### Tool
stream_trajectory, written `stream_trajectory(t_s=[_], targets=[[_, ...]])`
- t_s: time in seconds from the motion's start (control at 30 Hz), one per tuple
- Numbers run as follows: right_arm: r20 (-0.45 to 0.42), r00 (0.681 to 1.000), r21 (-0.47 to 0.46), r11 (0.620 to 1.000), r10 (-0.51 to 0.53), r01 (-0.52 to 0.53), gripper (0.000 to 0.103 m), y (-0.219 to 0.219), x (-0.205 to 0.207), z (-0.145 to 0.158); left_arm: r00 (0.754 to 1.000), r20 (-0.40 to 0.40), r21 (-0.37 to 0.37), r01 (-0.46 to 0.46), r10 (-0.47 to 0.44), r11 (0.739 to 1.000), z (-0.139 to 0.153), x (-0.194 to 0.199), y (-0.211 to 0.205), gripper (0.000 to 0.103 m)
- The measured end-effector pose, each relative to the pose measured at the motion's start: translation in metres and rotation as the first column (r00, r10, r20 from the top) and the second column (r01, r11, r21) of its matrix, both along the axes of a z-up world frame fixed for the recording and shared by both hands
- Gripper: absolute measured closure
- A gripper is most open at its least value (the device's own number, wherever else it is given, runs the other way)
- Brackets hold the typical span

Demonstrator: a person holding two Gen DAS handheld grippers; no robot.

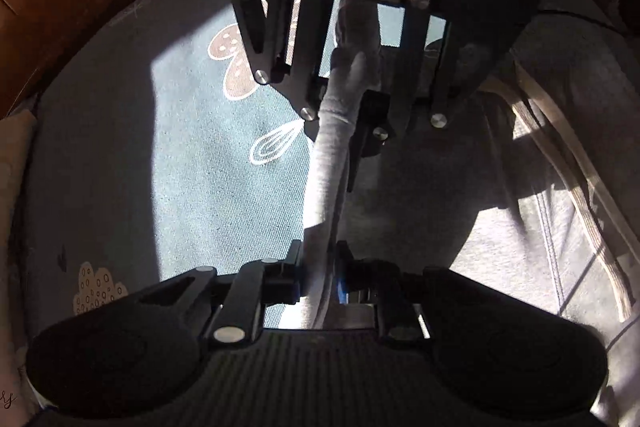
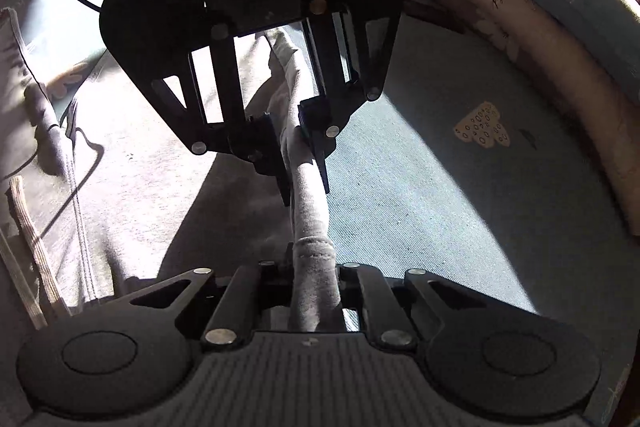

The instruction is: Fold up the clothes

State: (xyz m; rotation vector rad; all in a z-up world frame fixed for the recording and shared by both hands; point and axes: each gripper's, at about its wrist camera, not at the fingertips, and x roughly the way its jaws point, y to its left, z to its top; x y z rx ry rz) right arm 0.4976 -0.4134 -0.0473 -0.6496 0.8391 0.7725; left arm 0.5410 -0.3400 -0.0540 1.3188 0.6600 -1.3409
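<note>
Sleeve (image 1: 328,163) stretched between both claws (facing each other) over the bedsheet (image 1: 208,187), garment body (image 1: 520,247) beside.

Grey garment stretched between two tongs

The right tongs (image 2: 316,291) clamp a rolled grey garment edge (image 2: 310,203); straight ahead, the left tongs (image 2: 298,143) pinch the same strip above a teal bedsheet (image 2: 420,207).

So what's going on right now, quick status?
Left gripper and right gripper both shut on the grey garment, a bunched strip stretched between them. Rest lies on the teal patterned sheet. Nothing in the way.
</note>
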Motion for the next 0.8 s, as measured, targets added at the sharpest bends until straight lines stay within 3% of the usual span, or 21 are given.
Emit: stream_trajectory(t_s=[0.03, 0.07, 0.13, 0.2, 0.33, 0.53, 0.57, 0.67, 0.73, 0.8], targets=[[-0.001, 1.0, 0.008, 1.0, 0.006, -0.006, 0.092, 0.0, -0.003, 0.003, 0.999, 0.03, 0.012, 0.017, -0.017, 1.0, -0.001, -0.002, 0.004, 0.063], [-0.002, 1.0, 0.015, 1.0, 0.012, -0.012, 0.092, -0.001, -0.006, 0.006, 0.997, 0.065, 0.033, 0.048, -0.05, 0.998, -0.004, -0.004, 0.01, 0.057], [0.013, 0.999, 0.009, 0.999, 0.034, -0.034, 0.092, 0.0, -0.015, 0.011, 0.985, 0.131, 0.079, 0.105, -0.115, 0.991, -0.009, -0.007, 0.022, 0.056], [0.026, 0.998, 0.006, 0.998, 0.056, -0.056, 0.092, 0.0, -0.021, 0.015, 0.979, 0.142, 0.132, 0.127, -0.145, 0.983, -0.015, -0.003, 0.034, 0.056], [0.042, 0.995, 0.009, 0.996, 0.087, -0.087, 0.092, 0.002, -0.036, 0.024, 0.983, 0.084, 0.245, 0.141, -0.166, 0.959, -0.024, 0.008, 0.051, 0.056], [0.054, 0.993, 0.0, 0.994, 0.106, -0.106, 0.092, 0.003, -0.047, 0.028, 0.985, 0.065, 0.386, 0.125, -0.163, 0.914, -0.042, 0.023, 0.081, 0.056], [0.055, 0.993, -0.002, 0.994, 0.108, -0.108, 0.092, 0.003, -0.048, 0.029, 0.983, 0.07, 0.405, 0.13, -0.172, 0.905, -0.045, 0.025, 0.086, 0.058], [0.053, 0.992, -0.003, 0.993, 0.115, -0.115, 0.092, 0.004, -0.053, 0.03, 0.972, 0.092, 0.47, 0.15, -0.218, 0.87, -0.054, 0.027, 0.102, 0.078], [0.059, 0.991, -0.006, 0.993, 0.119, -0.119, 0.092, 0.005, -0.056, 0.031, 0.973, 0.1, 0.473, 0.139, -0.209, 0.87, -0.051, 0.024, 0.106, 0.095], [0.054, 0.991, -0.005, 0.993, 0.121, -0.12, 0.092, 0.005, -0.059, 0.031, 0.973, 0.112, 0.465, 0.128, -0.202, 0.876, -0.045, 0.02, 0.108, 0.099]])
